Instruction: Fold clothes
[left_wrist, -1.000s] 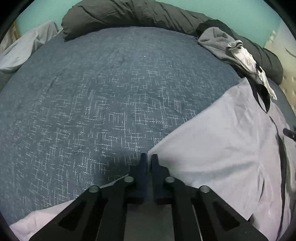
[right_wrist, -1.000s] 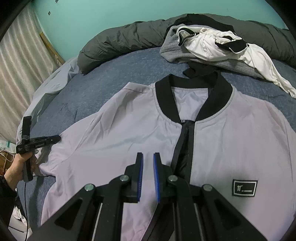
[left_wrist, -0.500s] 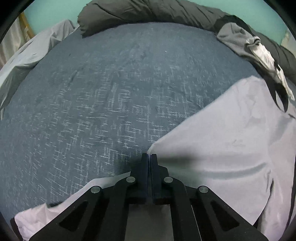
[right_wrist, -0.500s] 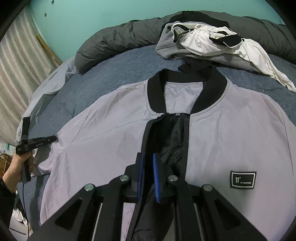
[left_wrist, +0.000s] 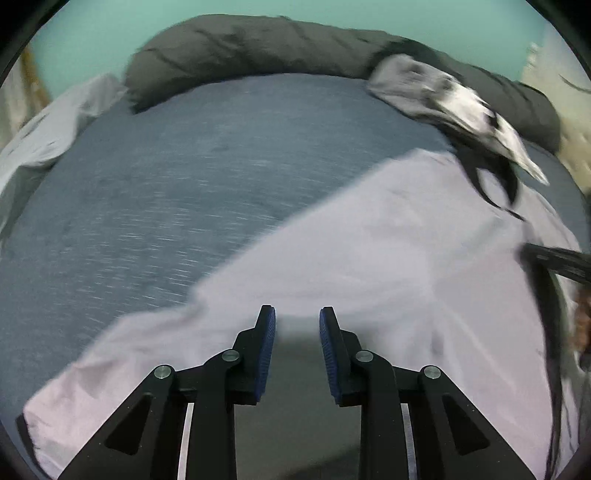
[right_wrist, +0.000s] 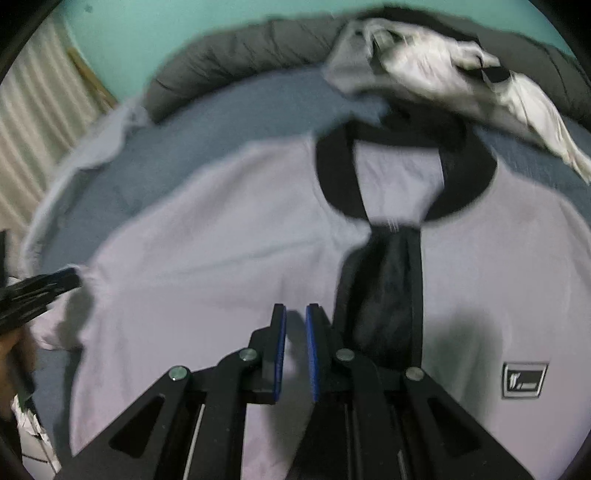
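Both claws gape over the jacket (right_wrist: 229, 258), bedspread (left_wrist: 184, 177) bare leftward.

One pale lilac jacket (right_wrist: 229, 258) beneath the fingers, one heap of grey and white clothes (right_wrist: 424, 70) beyond them, one dark duvet (left_wrist: 258, 48), two grippers

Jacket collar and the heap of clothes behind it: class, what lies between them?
Nothing: in the right wrist view the jacket collar runs straight up against the heap of clothes.
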